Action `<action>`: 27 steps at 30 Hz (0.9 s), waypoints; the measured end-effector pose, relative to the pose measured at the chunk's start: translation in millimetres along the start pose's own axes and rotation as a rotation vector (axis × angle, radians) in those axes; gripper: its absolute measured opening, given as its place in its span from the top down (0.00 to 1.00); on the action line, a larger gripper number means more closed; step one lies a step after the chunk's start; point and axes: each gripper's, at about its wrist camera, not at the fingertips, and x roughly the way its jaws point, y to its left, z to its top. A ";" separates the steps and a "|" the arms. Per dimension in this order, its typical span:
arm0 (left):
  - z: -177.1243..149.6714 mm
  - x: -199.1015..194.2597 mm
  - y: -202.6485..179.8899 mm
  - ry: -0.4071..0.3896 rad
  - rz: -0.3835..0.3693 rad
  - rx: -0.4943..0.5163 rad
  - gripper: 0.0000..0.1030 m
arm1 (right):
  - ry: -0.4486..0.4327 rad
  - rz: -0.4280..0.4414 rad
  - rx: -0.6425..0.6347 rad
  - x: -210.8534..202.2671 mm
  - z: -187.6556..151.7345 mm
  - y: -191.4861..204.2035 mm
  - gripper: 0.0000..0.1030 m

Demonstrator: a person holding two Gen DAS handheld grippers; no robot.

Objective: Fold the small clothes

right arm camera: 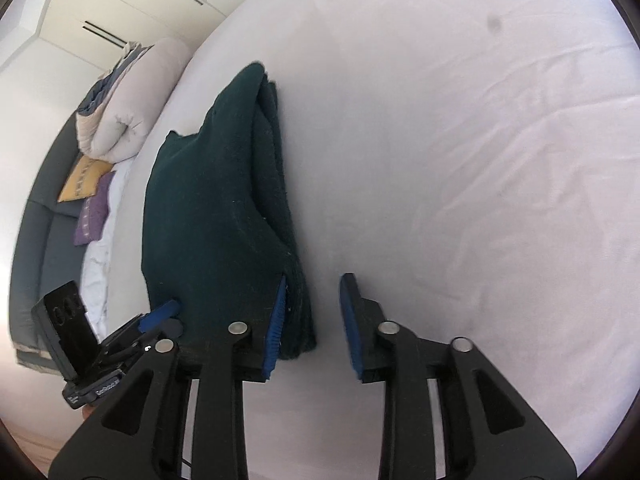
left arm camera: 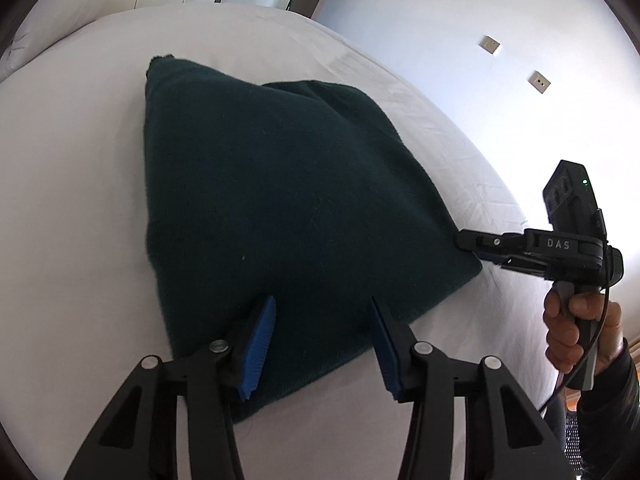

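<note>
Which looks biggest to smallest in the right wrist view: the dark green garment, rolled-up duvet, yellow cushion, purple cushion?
1. Dark green garment, though it lies nearest the camera.
2. Rolled-up duvet.
3. Yellow cushion and purple cushion: too alike to rank.

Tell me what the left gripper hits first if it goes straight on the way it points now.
Most likely the dark green folded garment: the left gripper has open fingers aimed down at its near edge on the white bed sheet. Nothing else appears in between, though depth is hard to judge.
</note>
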 end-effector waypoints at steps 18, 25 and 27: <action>102.5 43.4 31.5 -0.062 0.181 0.003 0.47 | -0.065 0.028 -0.141 30.5 74.8 80.9 0.73; 94.7 51.8 36.2 -0.092 0.168 -0.002 0.46 | -0.075 0.078 -0.104 54.1 83.6 50.2 0.79; 93.5 52.6 38.1 -0.102 0.166 -0.003 0.46 | -0.090 0.065 -0.143 56.9 83.2 52.2 0.79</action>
